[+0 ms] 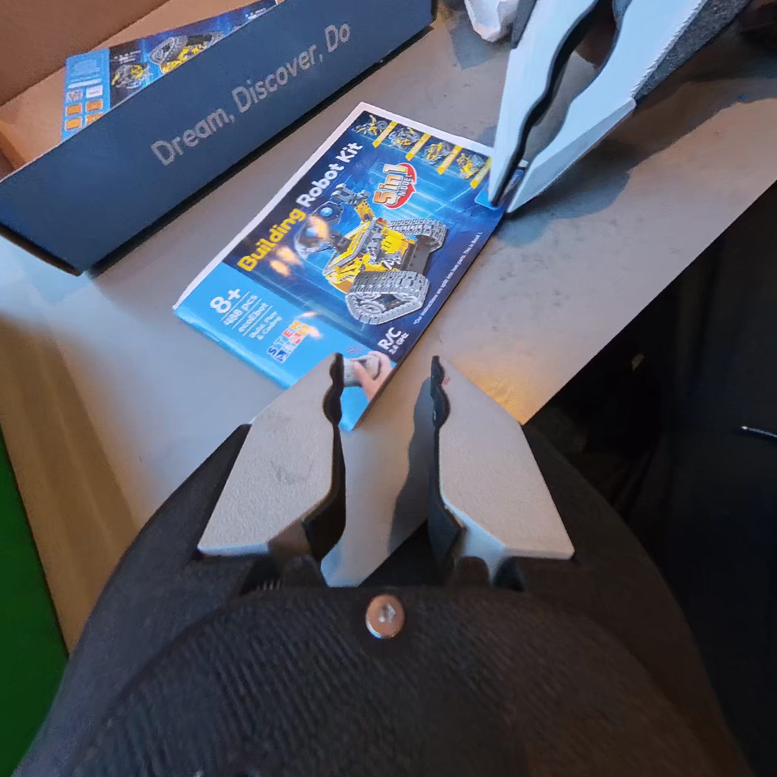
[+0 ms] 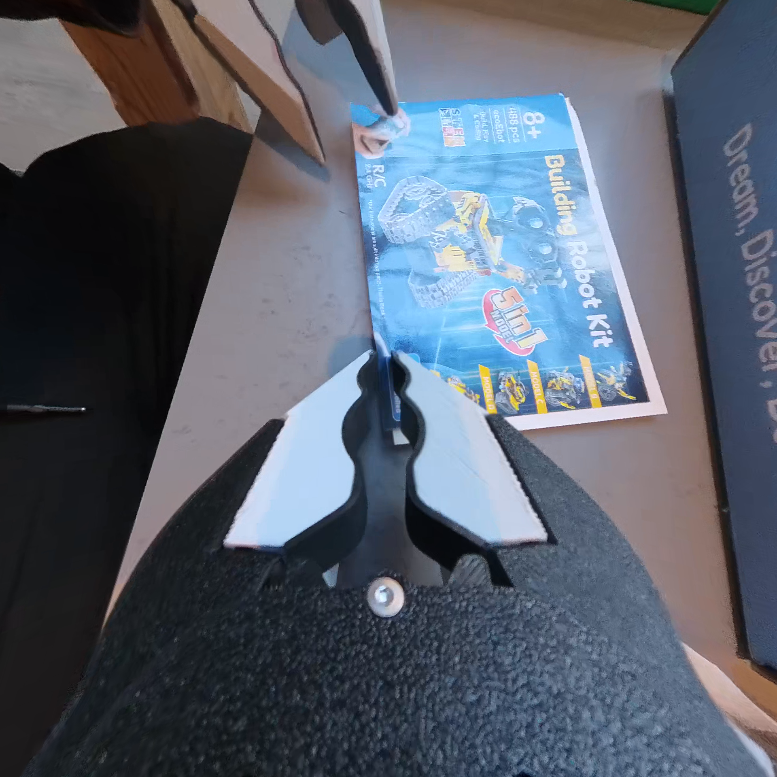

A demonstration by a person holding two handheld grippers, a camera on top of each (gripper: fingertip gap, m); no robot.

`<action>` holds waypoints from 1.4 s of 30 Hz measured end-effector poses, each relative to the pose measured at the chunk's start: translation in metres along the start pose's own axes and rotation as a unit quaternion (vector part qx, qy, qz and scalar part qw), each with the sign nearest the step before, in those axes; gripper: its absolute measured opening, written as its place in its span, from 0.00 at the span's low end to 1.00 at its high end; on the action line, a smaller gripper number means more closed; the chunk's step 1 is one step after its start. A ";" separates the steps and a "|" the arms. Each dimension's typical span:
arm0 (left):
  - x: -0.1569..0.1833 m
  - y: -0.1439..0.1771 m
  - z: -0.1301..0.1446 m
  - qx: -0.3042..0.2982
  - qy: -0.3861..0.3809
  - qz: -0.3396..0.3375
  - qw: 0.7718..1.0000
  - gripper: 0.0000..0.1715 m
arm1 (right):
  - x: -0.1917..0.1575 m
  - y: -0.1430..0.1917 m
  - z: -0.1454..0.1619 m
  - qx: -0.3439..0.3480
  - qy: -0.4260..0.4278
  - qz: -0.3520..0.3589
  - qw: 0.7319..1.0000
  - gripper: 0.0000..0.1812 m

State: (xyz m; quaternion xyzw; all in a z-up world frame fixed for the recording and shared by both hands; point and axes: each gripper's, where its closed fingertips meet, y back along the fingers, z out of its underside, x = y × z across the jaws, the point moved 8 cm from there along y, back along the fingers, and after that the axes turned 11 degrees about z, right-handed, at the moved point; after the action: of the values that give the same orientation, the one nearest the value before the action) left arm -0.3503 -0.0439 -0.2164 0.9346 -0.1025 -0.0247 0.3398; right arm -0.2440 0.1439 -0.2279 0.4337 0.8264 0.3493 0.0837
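A blue glossy booklet (image 1: 349, 260) with a picture of a yellow tracked robot lies flat on the grey table (image 1: 546, 294). My left gripper (image 1: 384, 361) is open, low over the booklet's near corner. That corner lies between the jaws: one finger is over the cover, the other over bare table. My right gripper (image 2: 383, 355) is shut on the booklet's (image 2: 483, 252) opposite corner, which is curled up between its pads. The right gripper also shows in the left wrist view (image 1: 504, 202), and the left gripper in the right wrist view (image 2: 357, 136).
A dark blue open box (image 1: 168, 138) with a brown cardboard inside lies along the booklet's far side, and also shows in the right wrist view (image 2: 736, 294). The table edge (image 1: 630, 336) runs close beside the booklet, with dark space beyond. Something white and crumpled (image 1: 487, 21) lies at the back. My right fingertips sit around 12 centimeters from my left ones.
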 end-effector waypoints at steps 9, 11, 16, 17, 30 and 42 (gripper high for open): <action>0.011 -0.018 -0.017 -0.029 -0.046 -0.018 0.998 0.22 | 0.001 0.007 -0.005 0.039 -0.033 0.005 0.999 0.00; 0.012 -0.021 -0.021 -0.023 -0.046 -0.012 0.999 0.22 | 0.004 0.010 -0.007 0.060 -0.059 -0.003 0.996 0.00; 0.017 -0.030 -0.031 -0.012 -0.054 0.000 0.998 0.19 | 0.007 0.014 -0.010 0.084 -0.084 -0.005 0.993 0.00; 0.018 -0.032 -0.033 -0.010 -0.057 0.002 0.998 0.18 | 0.007 0.014 -0.011 0.086 -0.084 -0.003 0.993 0.00; 0.026 -0.048 -0.038 -0.018 -0.070 0.008 0.997 0.10 | 0.010 0.015 -0.010 0.091 -0.110 -0.026 0.989 0.00; 0.023 -0.055 -0.029 -0.018 -0.044 0.032 0.998 0.11 | 0.010 0.007 -0.006 0.046 -0.121 -0.026 0.991 0.00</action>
State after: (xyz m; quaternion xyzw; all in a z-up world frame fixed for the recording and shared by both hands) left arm -0.3150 0.0110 -0.2287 0.9225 -0.1468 -0.0565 0.3525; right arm -0.2485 0.1514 -0.2177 0.4546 0.8362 0.2536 0.1724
